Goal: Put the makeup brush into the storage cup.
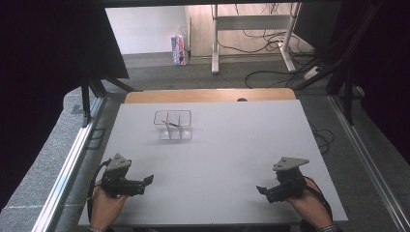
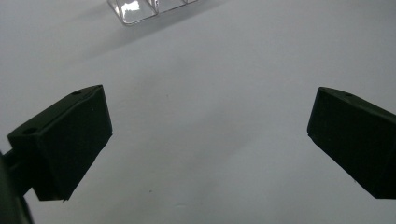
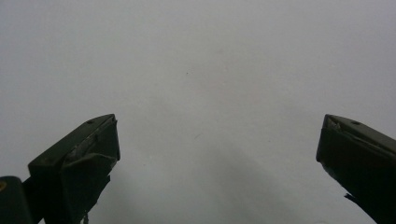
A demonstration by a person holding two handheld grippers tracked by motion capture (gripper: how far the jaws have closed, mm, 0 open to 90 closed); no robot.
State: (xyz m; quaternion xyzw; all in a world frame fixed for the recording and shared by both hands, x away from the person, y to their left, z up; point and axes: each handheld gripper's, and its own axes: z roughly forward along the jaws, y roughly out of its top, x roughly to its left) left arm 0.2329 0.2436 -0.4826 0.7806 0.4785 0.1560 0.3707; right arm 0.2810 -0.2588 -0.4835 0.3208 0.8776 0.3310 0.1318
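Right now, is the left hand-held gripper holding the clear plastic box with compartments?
No, the left hand-held gripper is open near the table's front edge, and the clear plastic compartment box sits apart, farther back on the white table.

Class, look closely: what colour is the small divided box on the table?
The divided box is clear, see-through plastic, with no colour of its own. The high view shows it best.

light: dim, even | shadows: soft | gripper views: slightly blurred
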